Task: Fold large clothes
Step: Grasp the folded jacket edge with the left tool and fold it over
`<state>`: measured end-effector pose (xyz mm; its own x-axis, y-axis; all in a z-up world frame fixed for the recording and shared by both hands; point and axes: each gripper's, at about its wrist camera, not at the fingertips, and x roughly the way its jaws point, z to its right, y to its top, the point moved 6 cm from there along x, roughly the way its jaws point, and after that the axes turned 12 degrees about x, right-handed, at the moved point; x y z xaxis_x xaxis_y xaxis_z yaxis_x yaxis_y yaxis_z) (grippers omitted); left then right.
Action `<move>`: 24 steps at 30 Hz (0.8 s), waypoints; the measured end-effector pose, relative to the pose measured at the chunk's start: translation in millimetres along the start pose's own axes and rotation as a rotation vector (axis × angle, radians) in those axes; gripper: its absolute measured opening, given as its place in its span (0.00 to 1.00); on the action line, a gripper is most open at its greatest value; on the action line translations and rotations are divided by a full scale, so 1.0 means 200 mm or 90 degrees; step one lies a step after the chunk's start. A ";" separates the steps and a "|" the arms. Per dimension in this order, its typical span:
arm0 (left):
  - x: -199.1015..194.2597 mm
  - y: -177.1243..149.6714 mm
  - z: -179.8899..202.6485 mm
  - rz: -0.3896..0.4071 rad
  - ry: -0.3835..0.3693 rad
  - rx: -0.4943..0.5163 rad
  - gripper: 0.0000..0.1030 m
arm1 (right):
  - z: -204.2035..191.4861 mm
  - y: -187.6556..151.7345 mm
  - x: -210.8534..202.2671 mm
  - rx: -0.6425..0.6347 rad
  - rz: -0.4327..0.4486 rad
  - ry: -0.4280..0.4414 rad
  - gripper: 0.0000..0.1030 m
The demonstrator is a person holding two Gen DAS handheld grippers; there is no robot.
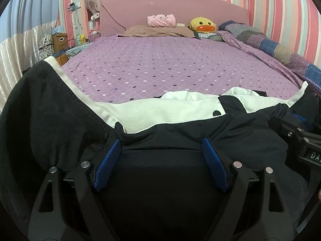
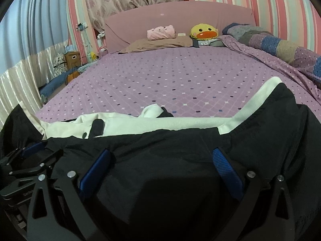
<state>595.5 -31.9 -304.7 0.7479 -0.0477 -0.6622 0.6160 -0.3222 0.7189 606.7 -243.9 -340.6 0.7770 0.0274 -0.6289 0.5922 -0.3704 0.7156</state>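
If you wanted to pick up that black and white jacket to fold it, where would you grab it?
Probably by the black hem edge nearest the camera, coming from the foot of the bed. The black and white jacket lies spread sideways across it, white lining turned up on the far side, so that near edge is the long one within reach.

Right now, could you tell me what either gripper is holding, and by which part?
Nothing is gripped. Both the left gripper and the right gripper have jaws spread wide over the black part of the jacket on the bed.
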 end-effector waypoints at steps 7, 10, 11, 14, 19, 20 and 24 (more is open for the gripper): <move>-0.30 0.01 -0.01 -0.008 -0.002 0.012 0.95 | -0.01 0.06 -0.33 -0.006 -0.048 0.038 0.98; -0.59 -0.02 -0.10 0.036 0.007 0.003 0.97 | 0.09 0.09 -0.66 -0.021 0.028 0.035 0.98; -0.68 -0.05 -0.14 0.043 0.003 -0.003 0.97 | 0.13 0.10 -0.73 -0.018 0.039 0.029 0.98; -0.84 -0.14 -0.25 0.036 0.009 -0.007 0.97 | 0.29 0.07 -0.89 0.006 0.048 0.005 0.98; -0.94 -0.36 -0.44 -0.007 0.026 -0.040 0.97 | 0.47 -0.06 -1.02 0.013 0.027 -0.050 0.98; -0.94 -0.43 -0.48 -0.017 0.027 -0.049 0.97 | 0.50 -0.08 -1.03 0.019 0.023 -0.055 0.98; -0.88 -0.60 -0.59 -0.059 0.029 -0.091 0.97 | 0.56 -0.19 -1.07 0.048 0.007 -0.077 0.98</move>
<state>419.3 126.4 -248.3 0.6945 0.0194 -0.7192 0.7094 -0.1850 0.6801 394.0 -340.5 -267.6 0.7495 -0.0878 -0.6561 0.5621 -0.4391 0.7009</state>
